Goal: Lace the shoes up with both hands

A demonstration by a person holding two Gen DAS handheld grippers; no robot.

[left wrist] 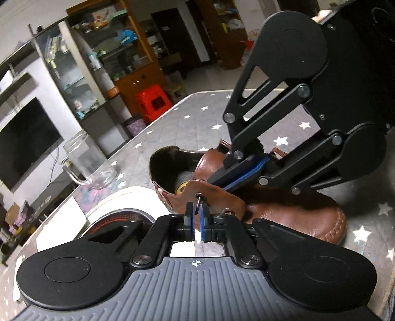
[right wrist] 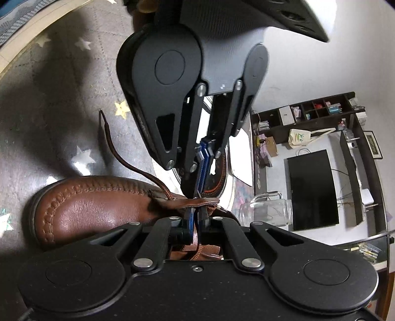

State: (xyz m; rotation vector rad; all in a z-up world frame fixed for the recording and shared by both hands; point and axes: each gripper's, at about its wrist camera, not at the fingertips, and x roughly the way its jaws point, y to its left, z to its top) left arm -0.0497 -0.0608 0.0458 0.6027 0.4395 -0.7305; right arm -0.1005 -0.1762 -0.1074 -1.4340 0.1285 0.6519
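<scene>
While we pinch: left gripper (left wrist: pixel 196 212) clamps the lace tip (left wrist: pixel 198 200); right gripper (right wrist: pixel 196 214) grips the eyelet flap (right wrist: pixel 195 202).
Shoe (left wrist: pixel 284 210): mid-table, open tabletop (left wrist: pixel 187 128) all round.

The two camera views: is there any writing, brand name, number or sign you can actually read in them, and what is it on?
No text is readable.
Tote bag on the shelf: green print, too blurred to read.
Boxes atop the cabinet: printing too small.
Left gripper body: only a crosshair mark, no letters.
Brown shoe: no visible brand.
</scene>
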